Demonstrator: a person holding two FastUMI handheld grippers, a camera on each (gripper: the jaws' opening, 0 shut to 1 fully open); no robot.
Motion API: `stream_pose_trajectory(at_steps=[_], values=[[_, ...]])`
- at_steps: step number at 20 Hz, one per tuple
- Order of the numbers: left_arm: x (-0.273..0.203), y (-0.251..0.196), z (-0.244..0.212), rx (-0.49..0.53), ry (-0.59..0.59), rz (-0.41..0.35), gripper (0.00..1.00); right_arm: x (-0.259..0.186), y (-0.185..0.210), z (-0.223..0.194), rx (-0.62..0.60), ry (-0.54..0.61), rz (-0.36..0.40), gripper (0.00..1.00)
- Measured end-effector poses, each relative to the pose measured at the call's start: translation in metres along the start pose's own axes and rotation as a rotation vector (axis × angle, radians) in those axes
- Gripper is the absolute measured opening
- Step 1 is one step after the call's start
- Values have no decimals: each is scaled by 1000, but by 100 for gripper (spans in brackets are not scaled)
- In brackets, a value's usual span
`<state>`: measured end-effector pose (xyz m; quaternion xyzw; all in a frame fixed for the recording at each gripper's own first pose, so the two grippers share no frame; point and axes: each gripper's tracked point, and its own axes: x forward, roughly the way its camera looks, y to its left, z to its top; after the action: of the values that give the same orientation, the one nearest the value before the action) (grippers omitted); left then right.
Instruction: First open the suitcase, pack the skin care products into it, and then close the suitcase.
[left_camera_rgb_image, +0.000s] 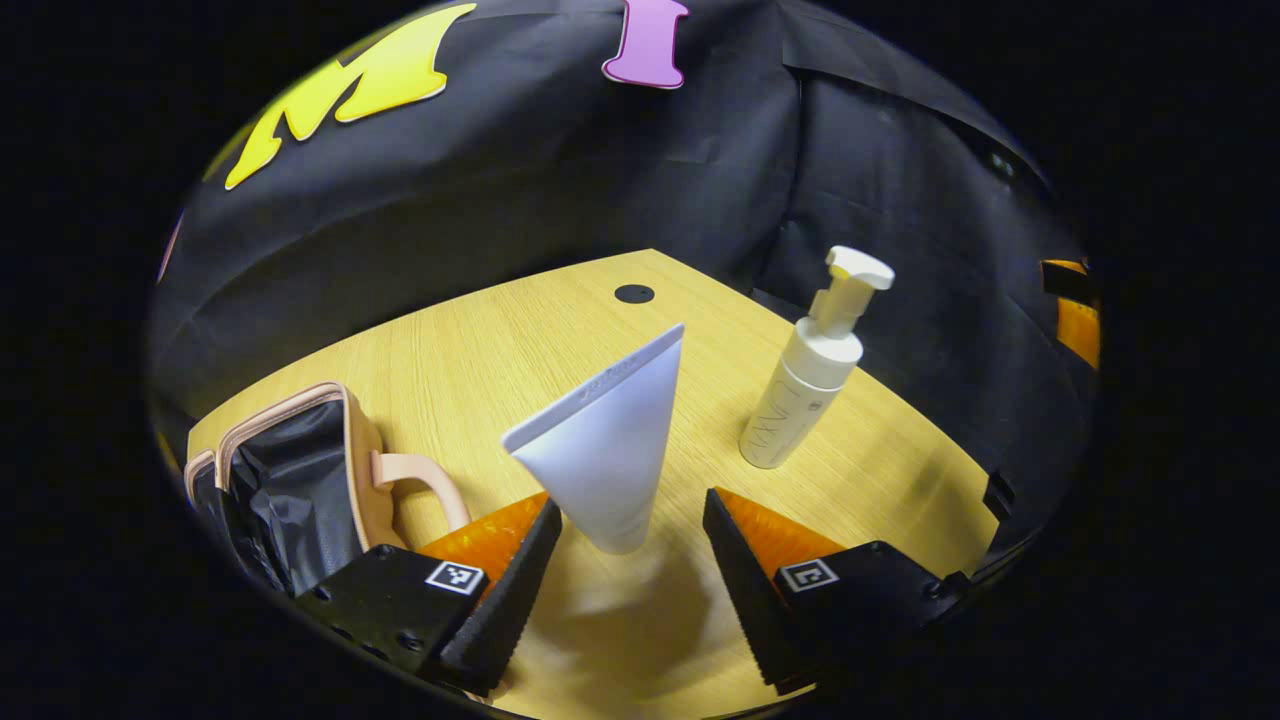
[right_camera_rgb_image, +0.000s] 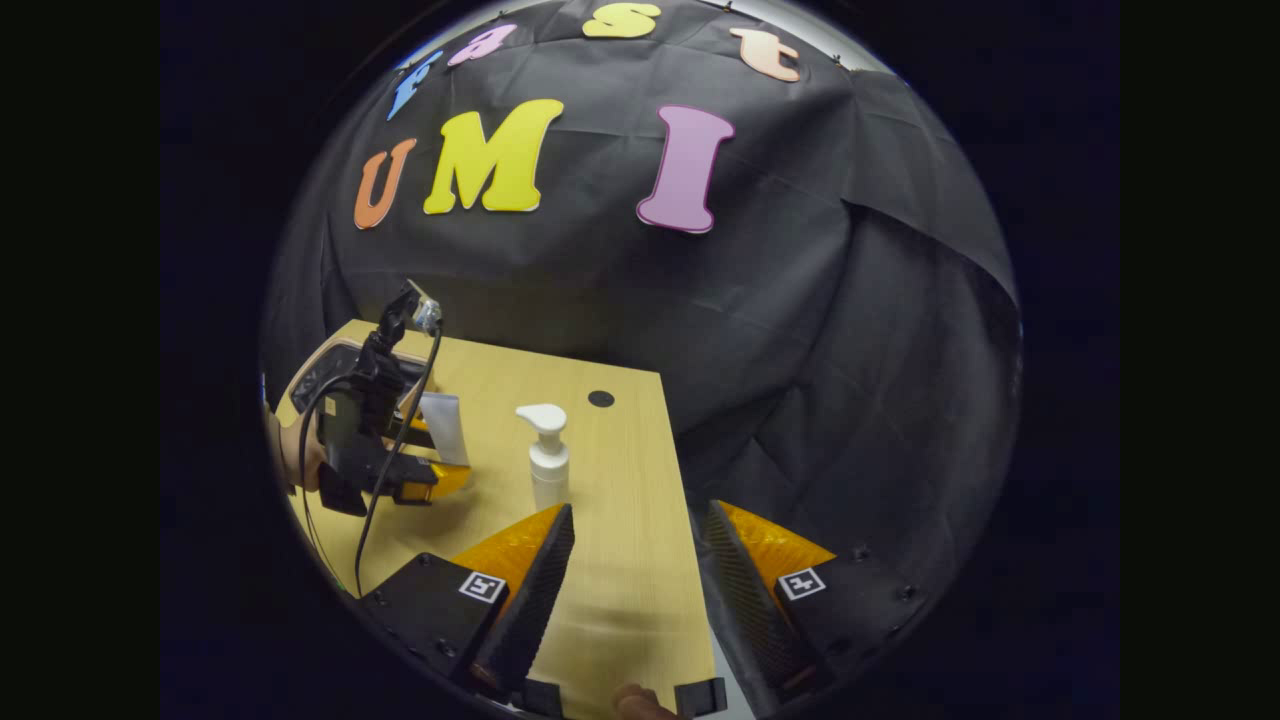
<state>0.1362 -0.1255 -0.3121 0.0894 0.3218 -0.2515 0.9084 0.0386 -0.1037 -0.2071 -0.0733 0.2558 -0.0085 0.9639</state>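
Observation:
A white tube (left_camera_rgb_image: 600, 440) stands on its cap on the wooden table (left_camera_rgb_image: 500, 350). My left gripper (left_camera_rgb_image: 630, 545) is open, one finger on each side of the tube's lower end, with a gap on both sides. To the right stands a white pump bottle (left_camera_rgb_image: 815, 370). At the left edge the suitcase (left_camera_rgb_image: 300, 480) lies open, showing black lining and a pale pink handle. In the right gripper view, my right gripper (right_camera_rgb_image: 635, 560) is open with nothing in it, low over the table's right edge (right_camera_rgb_image: 680, 520). Farther left there are the left gripper (right_camera_rgb_image: 432, 455), the tube (right_camera_rgb_image: 445, 420), the pump bottle (right_camera_rgb_image: 548, 455) and the suitcase (right_camera_rgb_image: 325, 375).
A small black round hole (left_camera_rgb_image: 634, 293) sits near the table's far corner. The booth's black cloth wall (left_camera_rgb_image: 600, 180) closes in behind and to the right of the table. A hand (right_camera_rgb_image: 300, 455) holds the left gripper, with a cable hanging from it.

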Motion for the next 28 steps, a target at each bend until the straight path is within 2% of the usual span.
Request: stream_pose_trajectory(at_steps=[1,6,9,13,14,15,19,25,28], values=[[7,0,-3,-4,9,7,84,3,-3,-5,-2,10,0,80],[25,3,-1,-13,-24,30,70,18,-12,-20,-12,48,15,80],[31,6,-5,-61,-32,43,53,32,-9,-29,4,64,48,80],[28,0,-7,-95,-2,57,49,59,11,-37,15,90,124,80],[25,-5,-9,-115,7,57,55,66,24,-42,28,108,167,80],[20,-8,-13,-128,22,60,47,75,33,-43,31,125,189,80],[-14,-15,-29,-197,50,108,46,107,72,-27,28,82,265,80],[-91,-18,-58,-265,46,223,46,155,108,-19,31,59,309,81],[-128,-18,-73,-356,37,263,45,174,114,-19,12,56,299,77]])
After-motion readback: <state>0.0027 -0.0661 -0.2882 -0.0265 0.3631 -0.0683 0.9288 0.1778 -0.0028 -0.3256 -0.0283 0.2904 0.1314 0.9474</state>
